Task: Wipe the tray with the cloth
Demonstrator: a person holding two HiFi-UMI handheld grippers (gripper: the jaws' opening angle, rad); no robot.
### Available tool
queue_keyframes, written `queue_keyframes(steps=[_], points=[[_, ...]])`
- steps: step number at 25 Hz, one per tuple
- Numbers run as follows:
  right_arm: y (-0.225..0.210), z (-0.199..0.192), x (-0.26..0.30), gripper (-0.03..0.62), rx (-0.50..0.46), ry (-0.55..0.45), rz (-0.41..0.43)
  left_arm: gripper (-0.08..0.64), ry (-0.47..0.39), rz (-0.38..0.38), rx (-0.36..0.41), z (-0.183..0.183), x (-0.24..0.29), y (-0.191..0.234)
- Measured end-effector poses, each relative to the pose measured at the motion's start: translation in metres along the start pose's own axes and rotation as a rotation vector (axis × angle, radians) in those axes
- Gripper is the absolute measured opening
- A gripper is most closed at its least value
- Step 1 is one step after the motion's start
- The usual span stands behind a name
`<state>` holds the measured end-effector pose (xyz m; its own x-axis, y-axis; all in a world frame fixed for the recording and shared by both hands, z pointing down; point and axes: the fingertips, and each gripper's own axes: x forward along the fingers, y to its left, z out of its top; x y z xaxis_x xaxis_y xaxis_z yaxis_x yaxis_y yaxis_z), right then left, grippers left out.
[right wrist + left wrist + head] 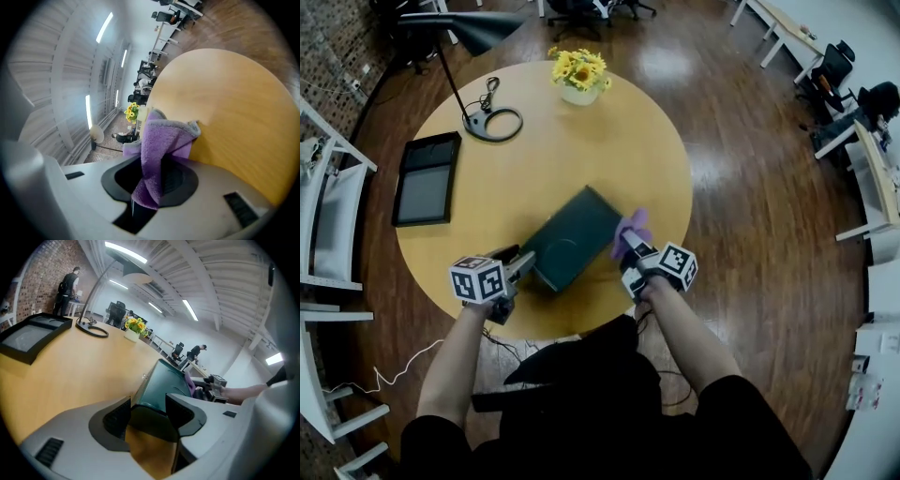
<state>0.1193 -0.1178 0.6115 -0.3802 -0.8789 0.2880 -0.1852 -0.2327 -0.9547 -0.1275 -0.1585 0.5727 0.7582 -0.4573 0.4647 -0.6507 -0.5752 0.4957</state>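
Clamps the near left corner of the dark green tray (572, 236) in the left gripper (525, 263), jaws set wide, one pad against each side of that corner. Tray position: near part of the round wooden table (581, 150), askew to the table edge, directly ahead of the person. Flat on the table or raised at the near end: not determinable.

Pinches the purple cloth (161, 140) in the right gripper (154, 180), jaws nearly together, pads pressed on a fold. Loose bunch of cloth standing out ahead of the fingertips, short tail hanging behind the pads. Cloth position: at the right-hand edge of the tray, touching or just over the rim; contact not confirmable from the head view.

Elsewhere on the table:
- second, black tray (425, 178), flat near the left edge, well apart from the green one;
- black desk lamp (492, 124) with ring base and looped cable, far left;
- white pot of yellow flowers (579, 77), far edge.

Beyond the table: dark wood floor (741, 187), white desks, office chairs. Visible far off in the left gripper view: people at distant desks.
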Motion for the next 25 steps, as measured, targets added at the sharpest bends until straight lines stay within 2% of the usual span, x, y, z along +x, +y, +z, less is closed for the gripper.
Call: queue_keyframes(steps=[4, 8, 12, 15, 18, 23, 25], points=[[0.005, 0.024, 0.033, 0.084, -0.12, 0.112, -0.026, 0.222, 0.001, -0.076, -0.093, -0.031, -0.013, -0.031], [0.016, 0.033, 0.061, 0.084, -0.158, 0.148, -0.047, 0.178, 0.043, -0.158, -0.14, -0.062, -0.013, -0.073], [0.03, 0.033, 0.095, 0.083, -0.268, 0.197, -0.044, 0.183, 0.015, -0.12, -0.179, -0.067, -0.004, -0.082], [0.031, 0.026, 0.103, 0.084, -0.251, 0.246, -0.032, 0.186, -0.019, -0.09, -0.215, -0.068, -0.005, -0.076], [0.026, 0.013, 0.091, 0.084, -0.214, 0.293, 0.001, 0.189, -0.012, -0.081, -0.209, -0.069, -0.005, -0.075], [0.026, -0.017, 0.053, 0.084, -0.298, 0.344, 0.077, 0.192, 0.009, -0.089, -0.223, -0.069, -0.004, -0.072], [0.019, -0.03, 0.038, 0.084, -0.279, 0.362, 0.106, 0.195, 0.018, -0.095, -0.219, -0.069, -0.004, -0.071]])
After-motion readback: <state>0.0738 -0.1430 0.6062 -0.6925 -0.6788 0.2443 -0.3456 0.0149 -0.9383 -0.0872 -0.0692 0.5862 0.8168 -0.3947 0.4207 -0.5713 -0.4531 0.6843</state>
